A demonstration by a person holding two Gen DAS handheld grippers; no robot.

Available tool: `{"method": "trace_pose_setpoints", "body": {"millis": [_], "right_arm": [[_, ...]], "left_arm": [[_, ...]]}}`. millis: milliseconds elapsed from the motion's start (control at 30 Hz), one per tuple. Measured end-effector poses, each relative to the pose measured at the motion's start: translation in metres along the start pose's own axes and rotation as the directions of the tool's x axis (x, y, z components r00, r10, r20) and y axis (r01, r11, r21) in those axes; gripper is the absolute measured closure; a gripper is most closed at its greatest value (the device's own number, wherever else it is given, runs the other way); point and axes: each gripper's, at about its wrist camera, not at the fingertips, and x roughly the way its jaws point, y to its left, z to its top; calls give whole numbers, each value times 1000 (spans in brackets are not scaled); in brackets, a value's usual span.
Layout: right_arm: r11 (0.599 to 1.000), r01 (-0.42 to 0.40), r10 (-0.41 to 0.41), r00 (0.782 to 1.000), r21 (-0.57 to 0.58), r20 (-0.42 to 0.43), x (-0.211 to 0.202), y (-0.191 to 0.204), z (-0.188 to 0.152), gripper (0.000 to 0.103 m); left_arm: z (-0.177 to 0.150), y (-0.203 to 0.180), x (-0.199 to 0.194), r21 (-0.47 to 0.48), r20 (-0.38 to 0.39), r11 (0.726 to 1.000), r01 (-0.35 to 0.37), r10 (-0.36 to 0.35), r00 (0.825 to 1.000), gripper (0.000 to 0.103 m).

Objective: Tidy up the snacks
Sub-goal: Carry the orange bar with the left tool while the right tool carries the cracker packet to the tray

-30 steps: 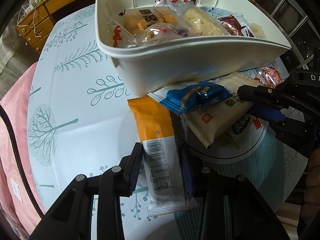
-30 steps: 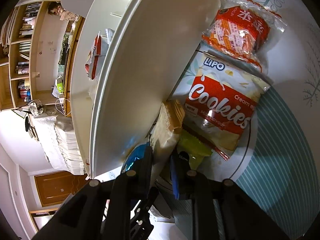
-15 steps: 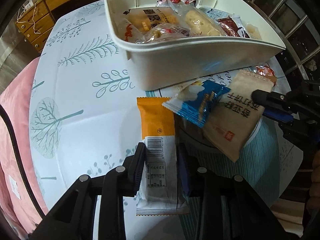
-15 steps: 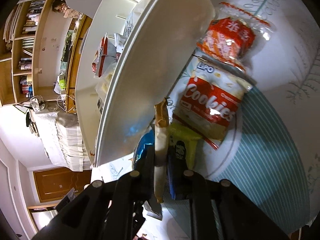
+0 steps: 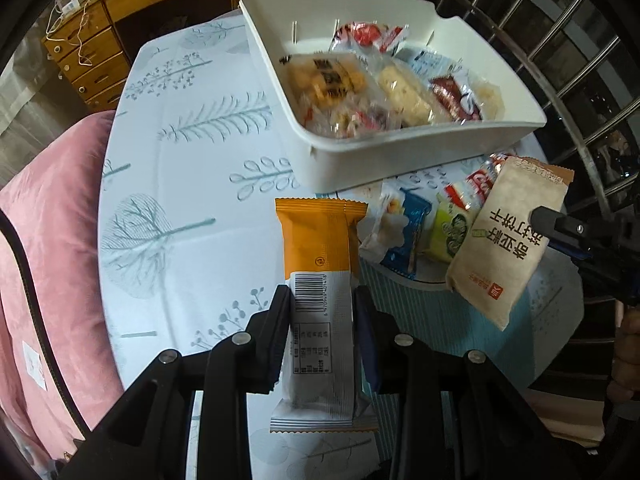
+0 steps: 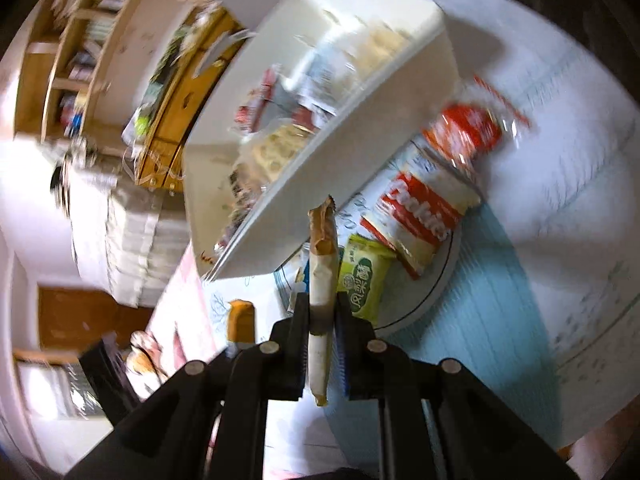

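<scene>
My left gripper point(image 5: 322, 300) is shut on an orange-and-white snack bar point(image 5: 320, 264), held above the tablecloth in front of the white bin point(image 5: 424, 148). The bin holds several wrapped snacks. To the right, my right gripper point(image 5: 548, 220) is shut on a beige packet point(image 5: 508, 236), lifted off the table. In the right wrist view that beige packet point(image 6: 322, 268) stands edge-on between the pads of the right gripper point(image 6: 322, 312). Below it lie a green packet point(image 6: 364, 276), a red-and-white cookies bag point(image 6: 424, 216) and a red snack point(image 6: 464, 132). A blue packet point(image 5: 404, 236) lies beside the green one.
The round table point(image 5: 192, 168) has a white cloth with tree prints and a teal striped patch point(image 6: 504, 312). A pink cushioned seat point(image 5: 44, 240) is at the left. Wooden drawers point(image 5: 92, 56) stand behind. A metal railing point(image 5: 580, 64) runs at the back right.
Both grippers have risen with their packets. The beige packet came off the blue and green ones and now hangs clear. The right wrist has rolled, so the bin looks less steeply tilted.
</scene>
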Motion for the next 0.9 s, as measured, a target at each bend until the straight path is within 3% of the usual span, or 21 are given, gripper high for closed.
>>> {"method": "trace_pose_setpoints", "body": {"millis": [167,500,767,900], "right_arm": [[983,61,-54,997,-172,47,-22,20,7,91],[919,185,-119,972,-349,204,-65,46,42,91],[849,322,-196,928,-418,318,-72,65,75,91],[772,464,-305,870,-433,389,-66,71,88,91]], "left_arm": [[14,4,-29,20,39,999,28,-29,999,73],[52,15,-69,57,74,996,66,-70,995,73],[96,15,-75,30,189,998,54,-59,980,73],[112,10,-65,15,214,999,44,-46,976,73]]}}
